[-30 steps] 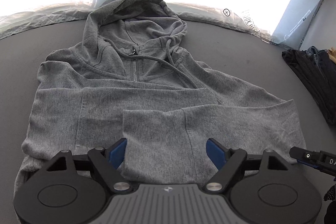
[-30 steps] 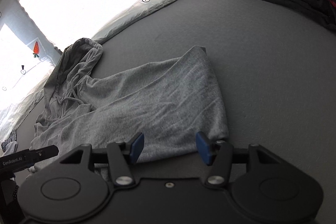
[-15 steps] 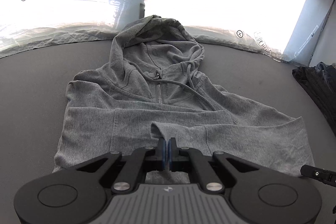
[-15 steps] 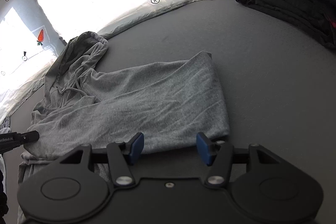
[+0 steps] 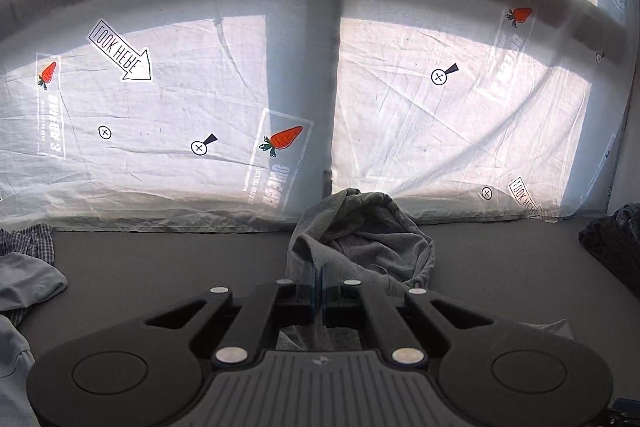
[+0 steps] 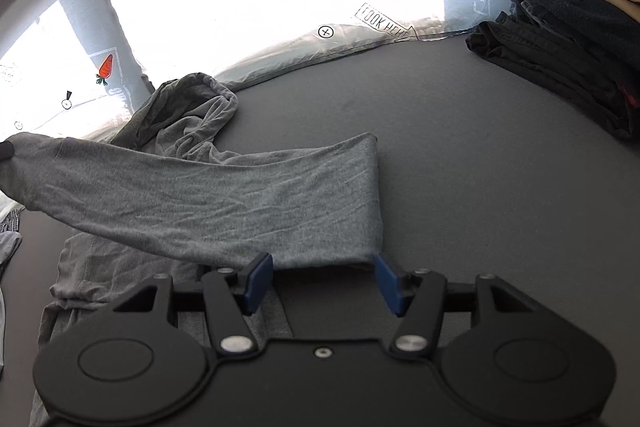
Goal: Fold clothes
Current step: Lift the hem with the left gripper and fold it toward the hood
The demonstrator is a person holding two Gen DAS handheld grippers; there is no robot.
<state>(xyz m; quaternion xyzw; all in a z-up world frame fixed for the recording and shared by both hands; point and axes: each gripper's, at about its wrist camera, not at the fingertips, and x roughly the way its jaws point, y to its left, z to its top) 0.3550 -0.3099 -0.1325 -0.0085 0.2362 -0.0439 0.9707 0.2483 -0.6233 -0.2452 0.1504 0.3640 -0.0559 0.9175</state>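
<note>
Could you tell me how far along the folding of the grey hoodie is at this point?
Done: a stack of dark folded clothes sits at the table's far right. In hand: the left gripper is shut on the grey hoodie, lifting one part off the table; the right gripper is open at the hoodie's near edge. Left: the hood lies spread out, and crumpled garments wait on the left.

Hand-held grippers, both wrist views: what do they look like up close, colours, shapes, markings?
The left hand-held gripper has a matte black body with two round discs, black linkage arms with silver rivets, blue pads on the fingers, and a ribbed grey centre plate. The right hand-held gripper is built the same, with blue pads, but its centre is smooth black with one small screw. No cables or sleeves show.
</note>
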